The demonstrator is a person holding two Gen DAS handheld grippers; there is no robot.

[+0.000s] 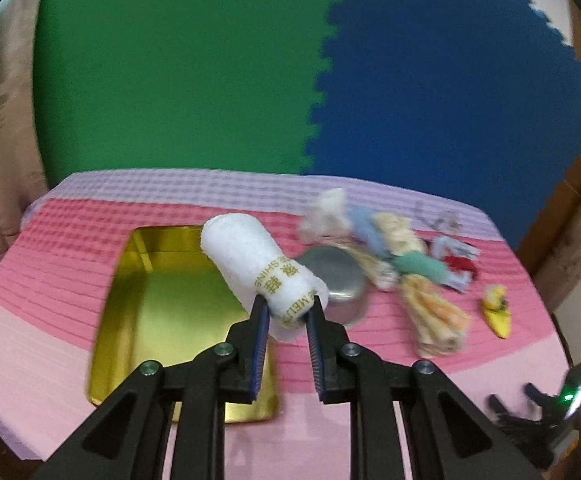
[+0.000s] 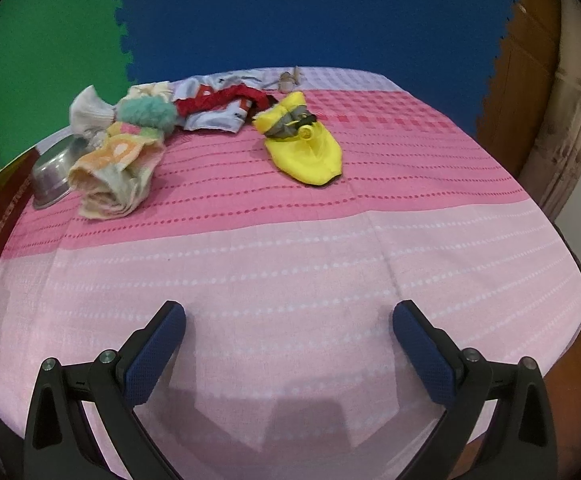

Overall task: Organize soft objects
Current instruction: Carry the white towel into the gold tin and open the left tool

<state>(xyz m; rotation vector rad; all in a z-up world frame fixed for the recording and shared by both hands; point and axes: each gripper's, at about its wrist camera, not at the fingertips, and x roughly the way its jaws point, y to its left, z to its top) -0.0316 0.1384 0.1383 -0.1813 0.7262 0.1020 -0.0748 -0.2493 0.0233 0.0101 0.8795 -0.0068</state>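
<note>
My left gripper point(image 1: 287, 306) is shut on one end of a rolled white towel point(image 1: 258, 264) with gold lettering, held tilted above the right edge of a gold tray point(image 1: 130, 300). A pile of soft things lies to the right: a rolled orange-patterned towel point(image 1: 436, 318) point(image 2: 114, 168), a green fluffy piece point(image 1: 422, 266) point(image 2: 148, 114), a red-and-white cloth point(image 1: 456, 258) point(image 2: 218, 106) and a yellow soft shoe point(image 1: 498, 312) point(image 2: 304, 146). My right gripper point(image 2: 289, 322) is open and empty, low over the pale pink front of the cloth.
An upturned metal bowl point(image 1: 338, 280) point(image 2: 52, 176) sits between the tray and the pile. A pink striped cloth point(image 2: 290, 240) covers the table. Green and blue foam mats point(image 1: 210, 60) stand behind. The right gripper shows at the left view's lower right point(image 1: 546, 412).
</note>
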